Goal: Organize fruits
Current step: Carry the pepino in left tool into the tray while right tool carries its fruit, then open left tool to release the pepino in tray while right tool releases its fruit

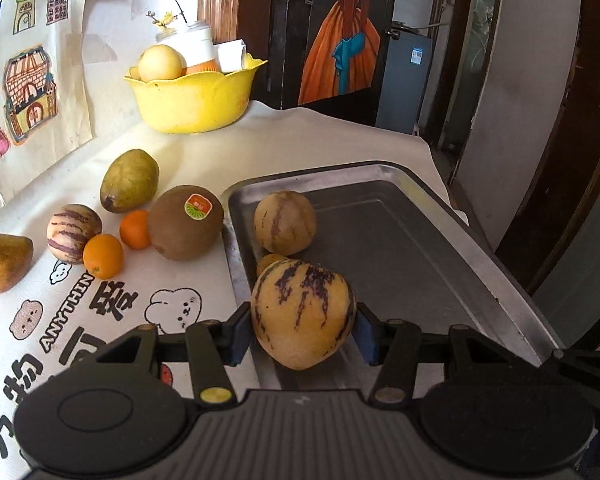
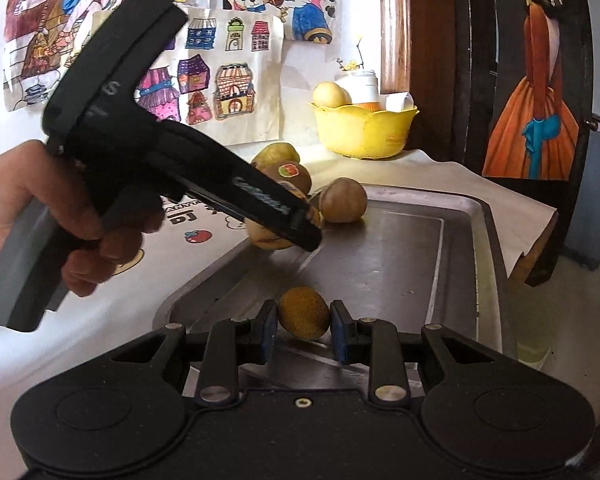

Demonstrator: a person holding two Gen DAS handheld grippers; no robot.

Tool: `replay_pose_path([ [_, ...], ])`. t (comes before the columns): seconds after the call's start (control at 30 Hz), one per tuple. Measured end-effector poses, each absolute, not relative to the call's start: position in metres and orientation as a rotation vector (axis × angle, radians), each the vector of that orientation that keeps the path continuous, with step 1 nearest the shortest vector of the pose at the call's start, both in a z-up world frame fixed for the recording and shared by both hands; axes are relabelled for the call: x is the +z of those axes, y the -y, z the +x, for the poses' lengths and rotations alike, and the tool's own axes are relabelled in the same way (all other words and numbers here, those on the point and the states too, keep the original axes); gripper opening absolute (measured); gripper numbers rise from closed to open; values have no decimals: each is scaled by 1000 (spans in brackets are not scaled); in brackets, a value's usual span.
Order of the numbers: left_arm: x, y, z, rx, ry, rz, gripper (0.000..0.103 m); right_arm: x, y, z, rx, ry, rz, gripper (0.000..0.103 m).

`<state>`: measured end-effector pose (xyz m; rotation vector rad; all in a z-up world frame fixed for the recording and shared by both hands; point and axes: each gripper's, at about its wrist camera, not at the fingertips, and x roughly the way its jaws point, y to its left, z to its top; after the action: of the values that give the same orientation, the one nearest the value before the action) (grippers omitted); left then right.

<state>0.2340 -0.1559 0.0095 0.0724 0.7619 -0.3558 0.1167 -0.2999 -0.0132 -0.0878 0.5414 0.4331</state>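
Fruit is going onto the shallow rectangular metal tray (image 1: 440,248), and both hands arrive loaded. The left gripper (image 1: 304,322) is clenched on a large yellow pepino melon with purple streaks (image 1: 302,312), its blue pads pressing both flanks, held over the tray's near left corner. The right gripper (image 2: 305,322) grips a small speckled yellow-orange fruit (image 2: 304,312) between its pads, over the tray's near edge.

To finish well, I would lower each fruit until it rests on the tray floor before the pads part; both are round and likely to roll, so a drop from height could send them against the raised rim or off it. The streaked melon should go clear of the round pale pepino with faint stripes (image 1: 285,222) already lying in the tray's far left part, and of the small orange fruit (image 1: 272,262) just behind the held one, to avoid knocking them.

Only the left wrist view shows what waits outside the tray, on the printed white cloth (image 1: 100,320) to its left: a brown kiwi with a sticker (image 1: 185,222), two small oranges (image 1: 103,256), another striped pepino (image 1: 74,233), and two green-brown pears (image 1: 130,180). Only the right wrist view shows the person's hand (image 2: 40,216) wrapped round the left gripper's handle, and how that gripper slants down towards the tray. Both show the yellow scalloped plastic bowl (image 2: 360,132) beyond the tray.
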Motion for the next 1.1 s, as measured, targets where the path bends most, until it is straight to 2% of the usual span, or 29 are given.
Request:
replay_pose_path([
  [0.97, 4, 172, 237, -379, -790, 99, 57, -16, 286, 113, 462, -537, -118, 32],
  [1.1, 3, 171, 237, -386, -803, 84, 57, -16, 287, 111, 458, -535, -114, 35],
])
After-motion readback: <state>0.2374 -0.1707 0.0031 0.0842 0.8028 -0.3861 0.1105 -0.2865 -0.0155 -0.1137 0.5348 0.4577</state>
